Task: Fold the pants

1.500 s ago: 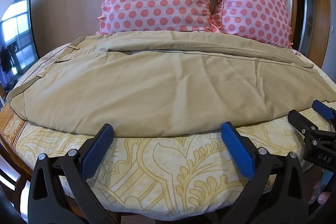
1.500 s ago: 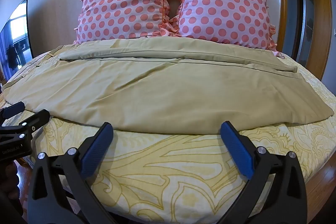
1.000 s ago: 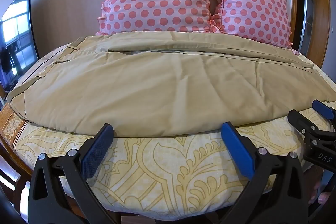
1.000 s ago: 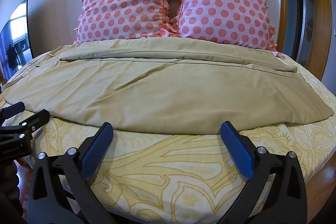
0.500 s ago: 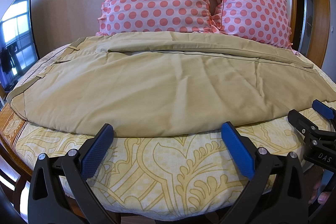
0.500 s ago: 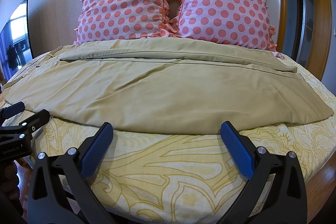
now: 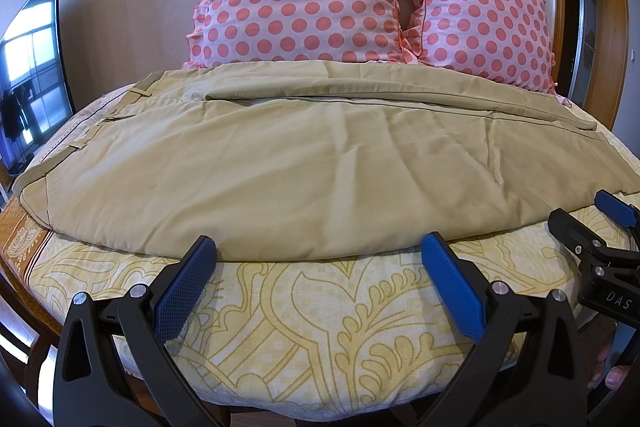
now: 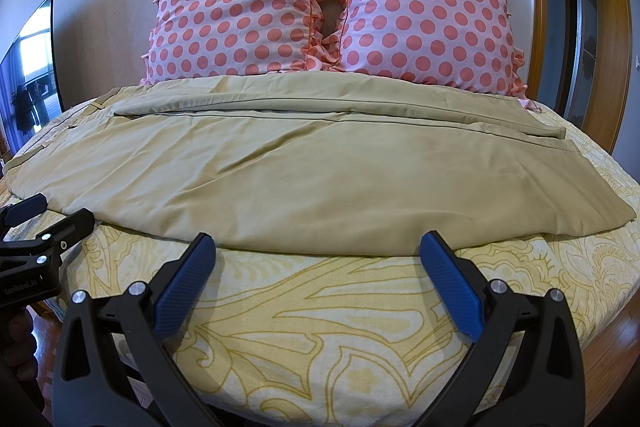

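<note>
Khaki pants [image 7: 304, 163] lie flat and sideways across the bed, waistband at the left, leg hems at the right; they also show in the right wrist view [image 8: 320, 179]. My left gripper [image 7: 320, 251] is open and empty, its blue pads just short of the pants' near edge. My right gripper [image 8: 320, 247] is open and empty, likewise at the near edge. Each gripper shows at the edge of the other's view, the right one [image 7: 580, 223] and the left one [image 8: 48, 215].
The bed has a yellow patterned sheet [image 7: 320, 327]. Two pink polka-dot pillows [image 8: 332, 7] lean on the wall behind the pants. A television [image 7: 32, 75] stands at the left. A wooden door frame [image 8: 600, 27] is at the right.
</note>
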